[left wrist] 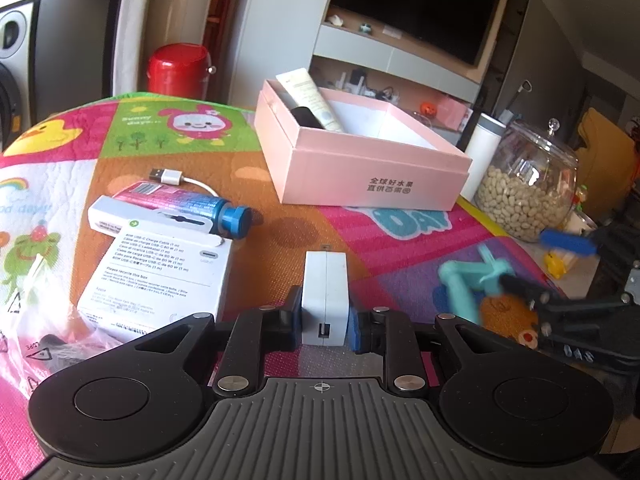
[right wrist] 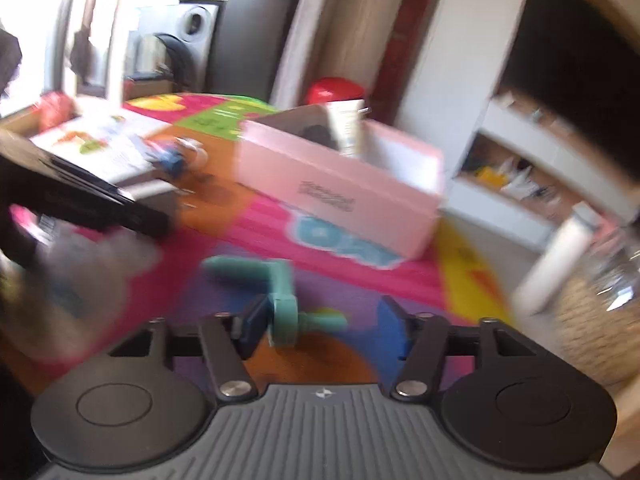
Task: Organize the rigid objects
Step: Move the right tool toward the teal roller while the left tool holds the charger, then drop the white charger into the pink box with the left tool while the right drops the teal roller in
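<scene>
While a crinkled plastic bag [left wrist: 38, 344] lies at the far left of the counter [left wrist: 280, 248], a white cable box [left wrist: 160, 276] sits just beside it, with a pink and blue tube [left wrist: 192, 204] and a white USB cable [left wrist: 176, 178] behind it. Further right, the left hand-held gripper [left wrist: 325, 316] is clamped on a white charger block [left wrist: 325, 296], its pads pressing both flat sides, the block held upright over the patterned cover. Beyond it stands an open pink box [left wrist: 360, 172] holding a cream tube [left wrist: 308, 98] and a dark item that I cannot identify. Right of the box are a white bottle [left wrist: 482, 152] and a glass jar [left wrist: 528, 188] of pale beans.

On the right, the right hand-held gripper [right wrist: 326, 326] has its jaws apart. A teal plastic tool [right wrist: 280, 300] lies between them on the counter, touching or nearly touching the left pad; the right pad stands clear of it. This view is blurred, so finer contact cannot be told. From the left wrist view the same teal tool [left wrist: 468, 280] shows near the counter's right edge.
</scene>
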Available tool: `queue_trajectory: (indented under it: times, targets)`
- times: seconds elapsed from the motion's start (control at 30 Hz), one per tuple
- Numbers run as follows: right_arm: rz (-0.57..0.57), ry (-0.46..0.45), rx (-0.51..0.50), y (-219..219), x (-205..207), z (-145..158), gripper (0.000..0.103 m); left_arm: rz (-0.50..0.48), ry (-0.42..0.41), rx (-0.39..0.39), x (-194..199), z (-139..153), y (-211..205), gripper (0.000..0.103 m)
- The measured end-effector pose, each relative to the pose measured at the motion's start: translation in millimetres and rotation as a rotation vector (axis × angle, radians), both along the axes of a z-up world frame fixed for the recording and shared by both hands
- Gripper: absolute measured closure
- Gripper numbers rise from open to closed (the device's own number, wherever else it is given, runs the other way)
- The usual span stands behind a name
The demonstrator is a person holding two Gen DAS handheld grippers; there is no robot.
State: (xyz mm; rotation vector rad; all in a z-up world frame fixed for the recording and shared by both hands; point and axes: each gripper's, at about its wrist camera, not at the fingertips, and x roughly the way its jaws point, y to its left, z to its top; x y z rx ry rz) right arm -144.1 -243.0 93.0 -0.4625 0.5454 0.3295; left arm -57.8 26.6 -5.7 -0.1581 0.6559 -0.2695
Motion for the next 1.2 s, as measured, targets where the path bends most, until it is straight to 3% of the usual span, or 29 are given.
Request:
queue_trajectory:
  times: [0.07,0.13,0.17,0.3,0.37,0.53,0.63,0.7,0.77,1.0,1.2]
  targets:
    - [-0.084,-0.153,-0.155,-1,-3,-8,0.039,0.005,-0.006,-0.003,-1,-1,0,0.078]
    - [-0.114,-0.214,-0.198,-3,-4,-9,0.038,0.008,-0.010,-0.005,-2,-1,0,0.078]
    - [-0.116,-0.196,-0.157,-6,-4,-4,0.037,0.009,-0.012,-0.005,-3,-1,0,0.078]
    - [-0.071,-0.018,0.185,-19,1,20,0.022,0.011,-0.014,0.000,-3,-2,0,0.078]
    - [-0.047,0.043,0.278,-15,6,22,0.021,0.011,-0.016,0.001,-3,-2,-1,0.078]
    - [-0.057,0.087,0.182,7,30,-3,0.021,0.011,-0.004,-0.006,-1,0,1,0.078]
    - [-0.093,0.199,0.244,-1,48,-17,0.022,0.013,0.042,-0.011,6,5,1,0.078]
    - [-0.104,0.229,0.293,-8,49,-17,0.029,0.022,0.062,-0.031,12,10,3,0.077]
    - [-0.093,0.209,0.265,-7,45,-18,0.030,0.037,0.053,-0.018,15,12,0,0.077]
    - [-0.087,0.165,0.248,-5,34,-19,0.032,0.011,0.015,0.143,10,7,-20,0.078]
    - [-0.066,0.156,0.260,-9,23,-7,0.033,-0.063,-0.034,0.130,-7,10,-17,0.079]
